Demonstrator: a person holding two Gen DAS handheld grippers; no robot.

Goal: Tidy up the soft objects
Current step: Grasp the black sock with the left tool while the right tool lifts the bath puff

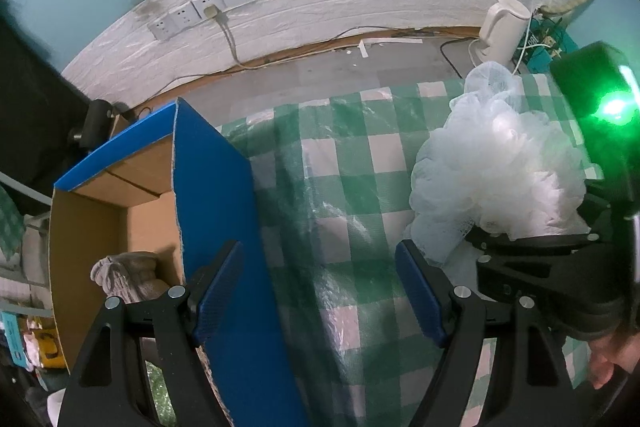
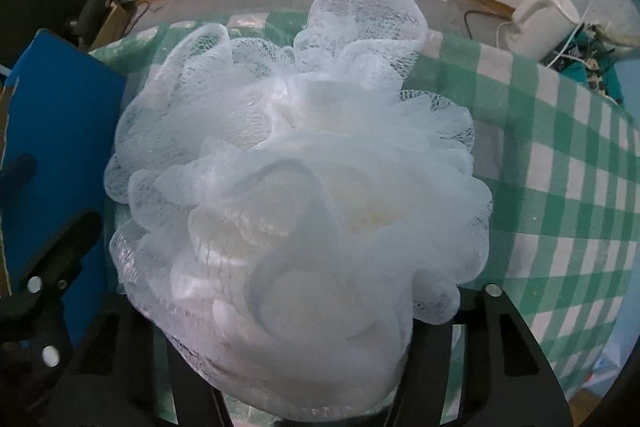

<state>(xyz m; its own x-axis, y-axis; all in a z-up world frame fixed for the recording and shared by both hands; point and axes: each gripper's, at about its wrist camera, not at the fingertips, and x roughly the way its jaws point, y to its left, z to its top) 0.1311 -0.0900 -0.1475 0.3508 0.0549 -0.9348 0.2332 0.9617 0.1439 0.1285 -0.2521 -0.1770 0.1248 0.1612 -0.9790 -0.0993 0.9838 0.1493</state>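
Observation:
A white mesh bath pouf (image 2: 296, 195) fills the right wrist view, squeezed at its base between the jaws of my right gripper (image 1: 536, 241), whose fingers (image 2: 498, 311) show only at its sides. It sits over the green checked cloth (image 1: 352, 187). My left gripper (image 1: 320, 293) is open, nothing between its blue pads (image 1: 218, 291). It hangs over the blue flap (image 1: 224, 211) of an open cardboard box (image 1: 80, 235). A grey-beige soft item (image 1: 128, 279) lies inside the box. The pouf (image 1: 500, 171) is right of the left gripper.
A white kettle (image 1: 502, 27) stands at the back right by tangled cables. Wall sockets (image 1: 200, 13) with a plugged cord sit on the white panel behind. A dark object (image 1: 96, 123) is behind the box. Part of a hand (image 1: 604, 367) shows at lower right.

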